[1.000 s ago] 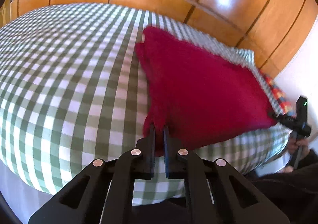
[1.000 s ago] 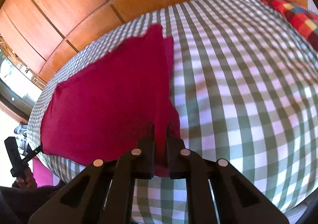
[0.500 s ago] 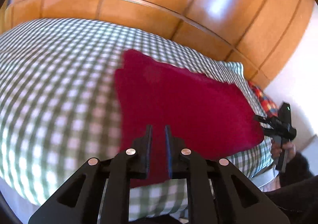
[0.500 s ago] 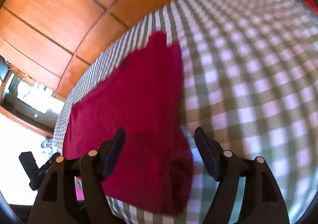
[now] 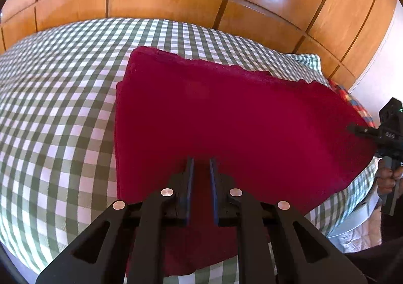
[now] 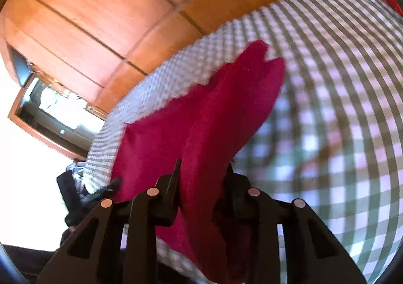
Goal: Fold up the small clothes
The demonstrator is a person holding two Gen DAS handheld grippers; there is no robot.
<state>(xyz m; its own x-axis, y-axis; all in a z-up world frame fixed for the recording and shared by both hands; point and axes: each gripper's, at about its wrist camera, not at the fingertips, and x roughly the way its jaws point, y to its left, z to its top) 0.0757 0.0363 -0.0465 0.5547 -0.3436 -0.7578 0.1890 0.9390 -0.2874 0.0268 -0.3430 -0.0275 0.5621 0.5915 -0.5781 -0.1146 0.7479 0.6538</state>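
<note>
A dark red folded cloth (image 5: 226,117) is seen lying on a bed covered with a green-and-white checked sheet (image 5: 63,112), near the bed's front edge. The cloth's far edge is uneven, with layered edges visible.

Left gripper (image 5: 200,165): the fingers (image 5: 189,183) are held nearly together, with a narrow gap; red cloth is seen through the gap, but no pinch can be confirmed from this view, since the cloth appears to lie flat beneath the tips.

Right gripper (image 6: 202,170): the picture is motion-blurred. The jaws are closing, and a raised fold of the red cloth (image 6: 201,133) is seen between the fingers (image 6: 175,180); it stands up from the bed as a ridge running away from the camera. Contact of both pads with the fabric cannot be told through the blur.

No containers are in view.

Surface and room: the bed is backed by glossy orange-brown wood panelling (image 5: 176,2) with dark seams. A multicoloured checked fabric (image 5: 352,105) is visible at the bed's far right end in the left wrist view. A wood-framed opening (image 6: 50,112) is seen at the left in the right wrist view. The opposite gripper is partly visible in each view, at the cloth's edge.
</note>
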